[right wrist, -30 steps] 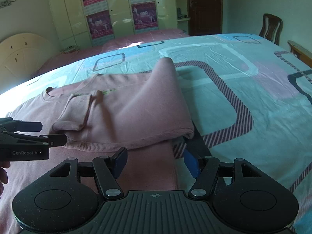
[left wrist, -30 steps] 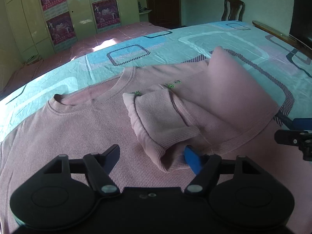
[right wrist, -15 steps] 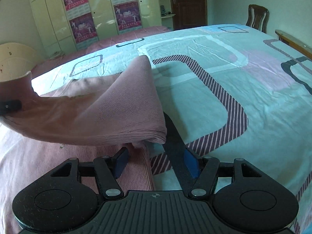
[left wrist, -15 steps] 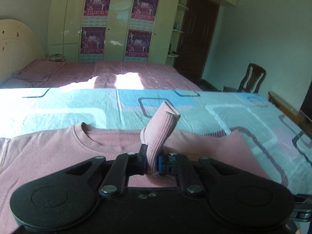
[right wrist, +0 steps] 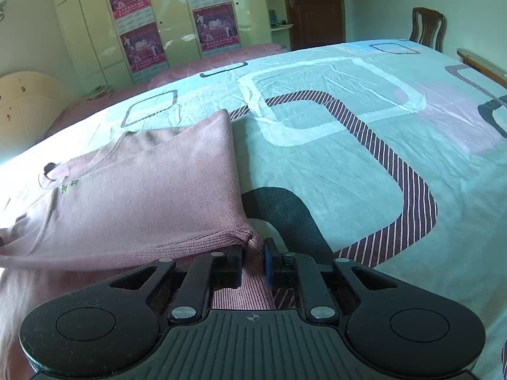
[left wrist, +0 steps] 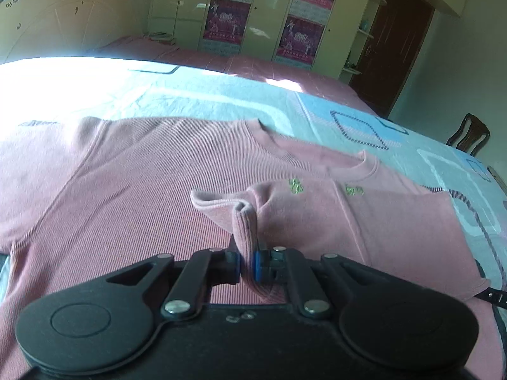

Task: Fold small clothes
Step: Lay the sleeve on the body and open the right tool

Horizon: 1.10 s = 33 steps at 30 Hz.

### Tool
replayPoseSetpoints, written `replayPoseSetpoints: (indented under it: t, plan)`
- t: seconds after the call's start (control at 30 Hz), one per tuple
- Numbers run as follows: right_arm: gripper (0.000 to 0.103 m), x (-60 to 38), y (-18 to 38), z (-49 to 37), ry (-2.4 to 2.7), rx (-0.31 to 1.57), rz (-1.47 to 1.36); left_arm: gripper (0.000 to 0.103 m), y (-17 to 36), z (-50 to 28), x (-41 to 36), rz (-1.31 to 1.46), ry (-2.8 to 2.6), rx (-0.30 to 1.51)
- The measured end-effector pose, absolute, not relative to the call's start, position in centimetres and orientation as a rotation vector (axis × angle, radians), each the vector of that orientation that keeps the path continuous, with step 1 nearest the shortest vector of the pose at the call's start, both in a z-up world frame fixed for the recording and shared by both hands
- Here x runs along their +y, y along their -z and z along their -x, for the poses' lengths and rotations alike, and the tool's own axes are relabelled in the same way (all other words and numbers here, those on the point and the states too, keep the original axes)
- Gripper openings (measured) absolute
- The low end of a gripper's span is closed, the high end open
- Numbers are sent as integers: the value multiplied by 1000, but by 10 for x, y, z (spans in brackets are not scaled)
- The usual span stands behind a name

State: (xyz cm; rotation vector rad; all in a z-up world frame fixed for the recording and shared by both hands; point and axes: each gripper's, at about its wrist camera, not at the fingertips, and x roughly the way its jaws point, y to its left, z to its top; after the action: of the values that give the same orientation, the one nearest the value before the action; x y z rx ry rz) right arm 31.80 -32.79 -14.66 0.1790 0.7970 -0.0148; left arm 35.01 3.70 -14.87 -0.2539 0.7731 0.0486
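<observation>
We see a pink ribbed knit sweater [left wrist: 133, 190] spread flat on a bed covered by a pale teal sheet printed with rounded rectangles and striped bands [right wrist: 332, 158], and both of our tools are clamped on it. The left gripper [left wrist: 246, 262] has its jaws pressed together on the ribbed cuff of a sleeve [left wrist: 245, 231], which stands up in a narrow roll directly ahead of the blue pads; beyond the cuff the folded-over sleeve lies across the sweater's chest, with small green embroidered marks [left wrist: 296, 186] showing just past it and the round neckline [left wrist: 317, 155] farther ahead. The right gripper [right wrist: 253, 262] has just closed its jaws, and they now pinch the bunched corner of the sweater's hem [right wrist: 250, 240] right at the fingertips; from that corner the folded side panel stretches away ahead and to the left of the tool, slightly lifted off the layer beneath, while bare sheet lies to the tool's right. Far ahead of both tools stands a pale green wardrobe with purple posters on its doors [right wrist: 164, 25], a dark wooden door [right wrist: 312, 6] beside it, and a dark wooden chair [right wrist: 426, 28] off to the right beyond the bed
</observation>
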Motion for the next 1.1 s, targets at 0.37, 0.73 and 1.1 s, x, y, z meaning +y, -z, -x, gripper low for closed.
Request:
replayPoseSetpoints:
  t: [0.37, 0.73, 1.1]
  plan:
    - [59, -336, 103, -302, -69, 717, -191, 54, 111, -328, 60, 220, -148, 626]
    - [40, -347, 147, -448, -53, 804, -322, 54, 160, -382, 14, 81, -21, 751]
    - [8, -335, 150, -472, -29, 766, -185, 58, 166, -381, 10, 31, -51, 737]
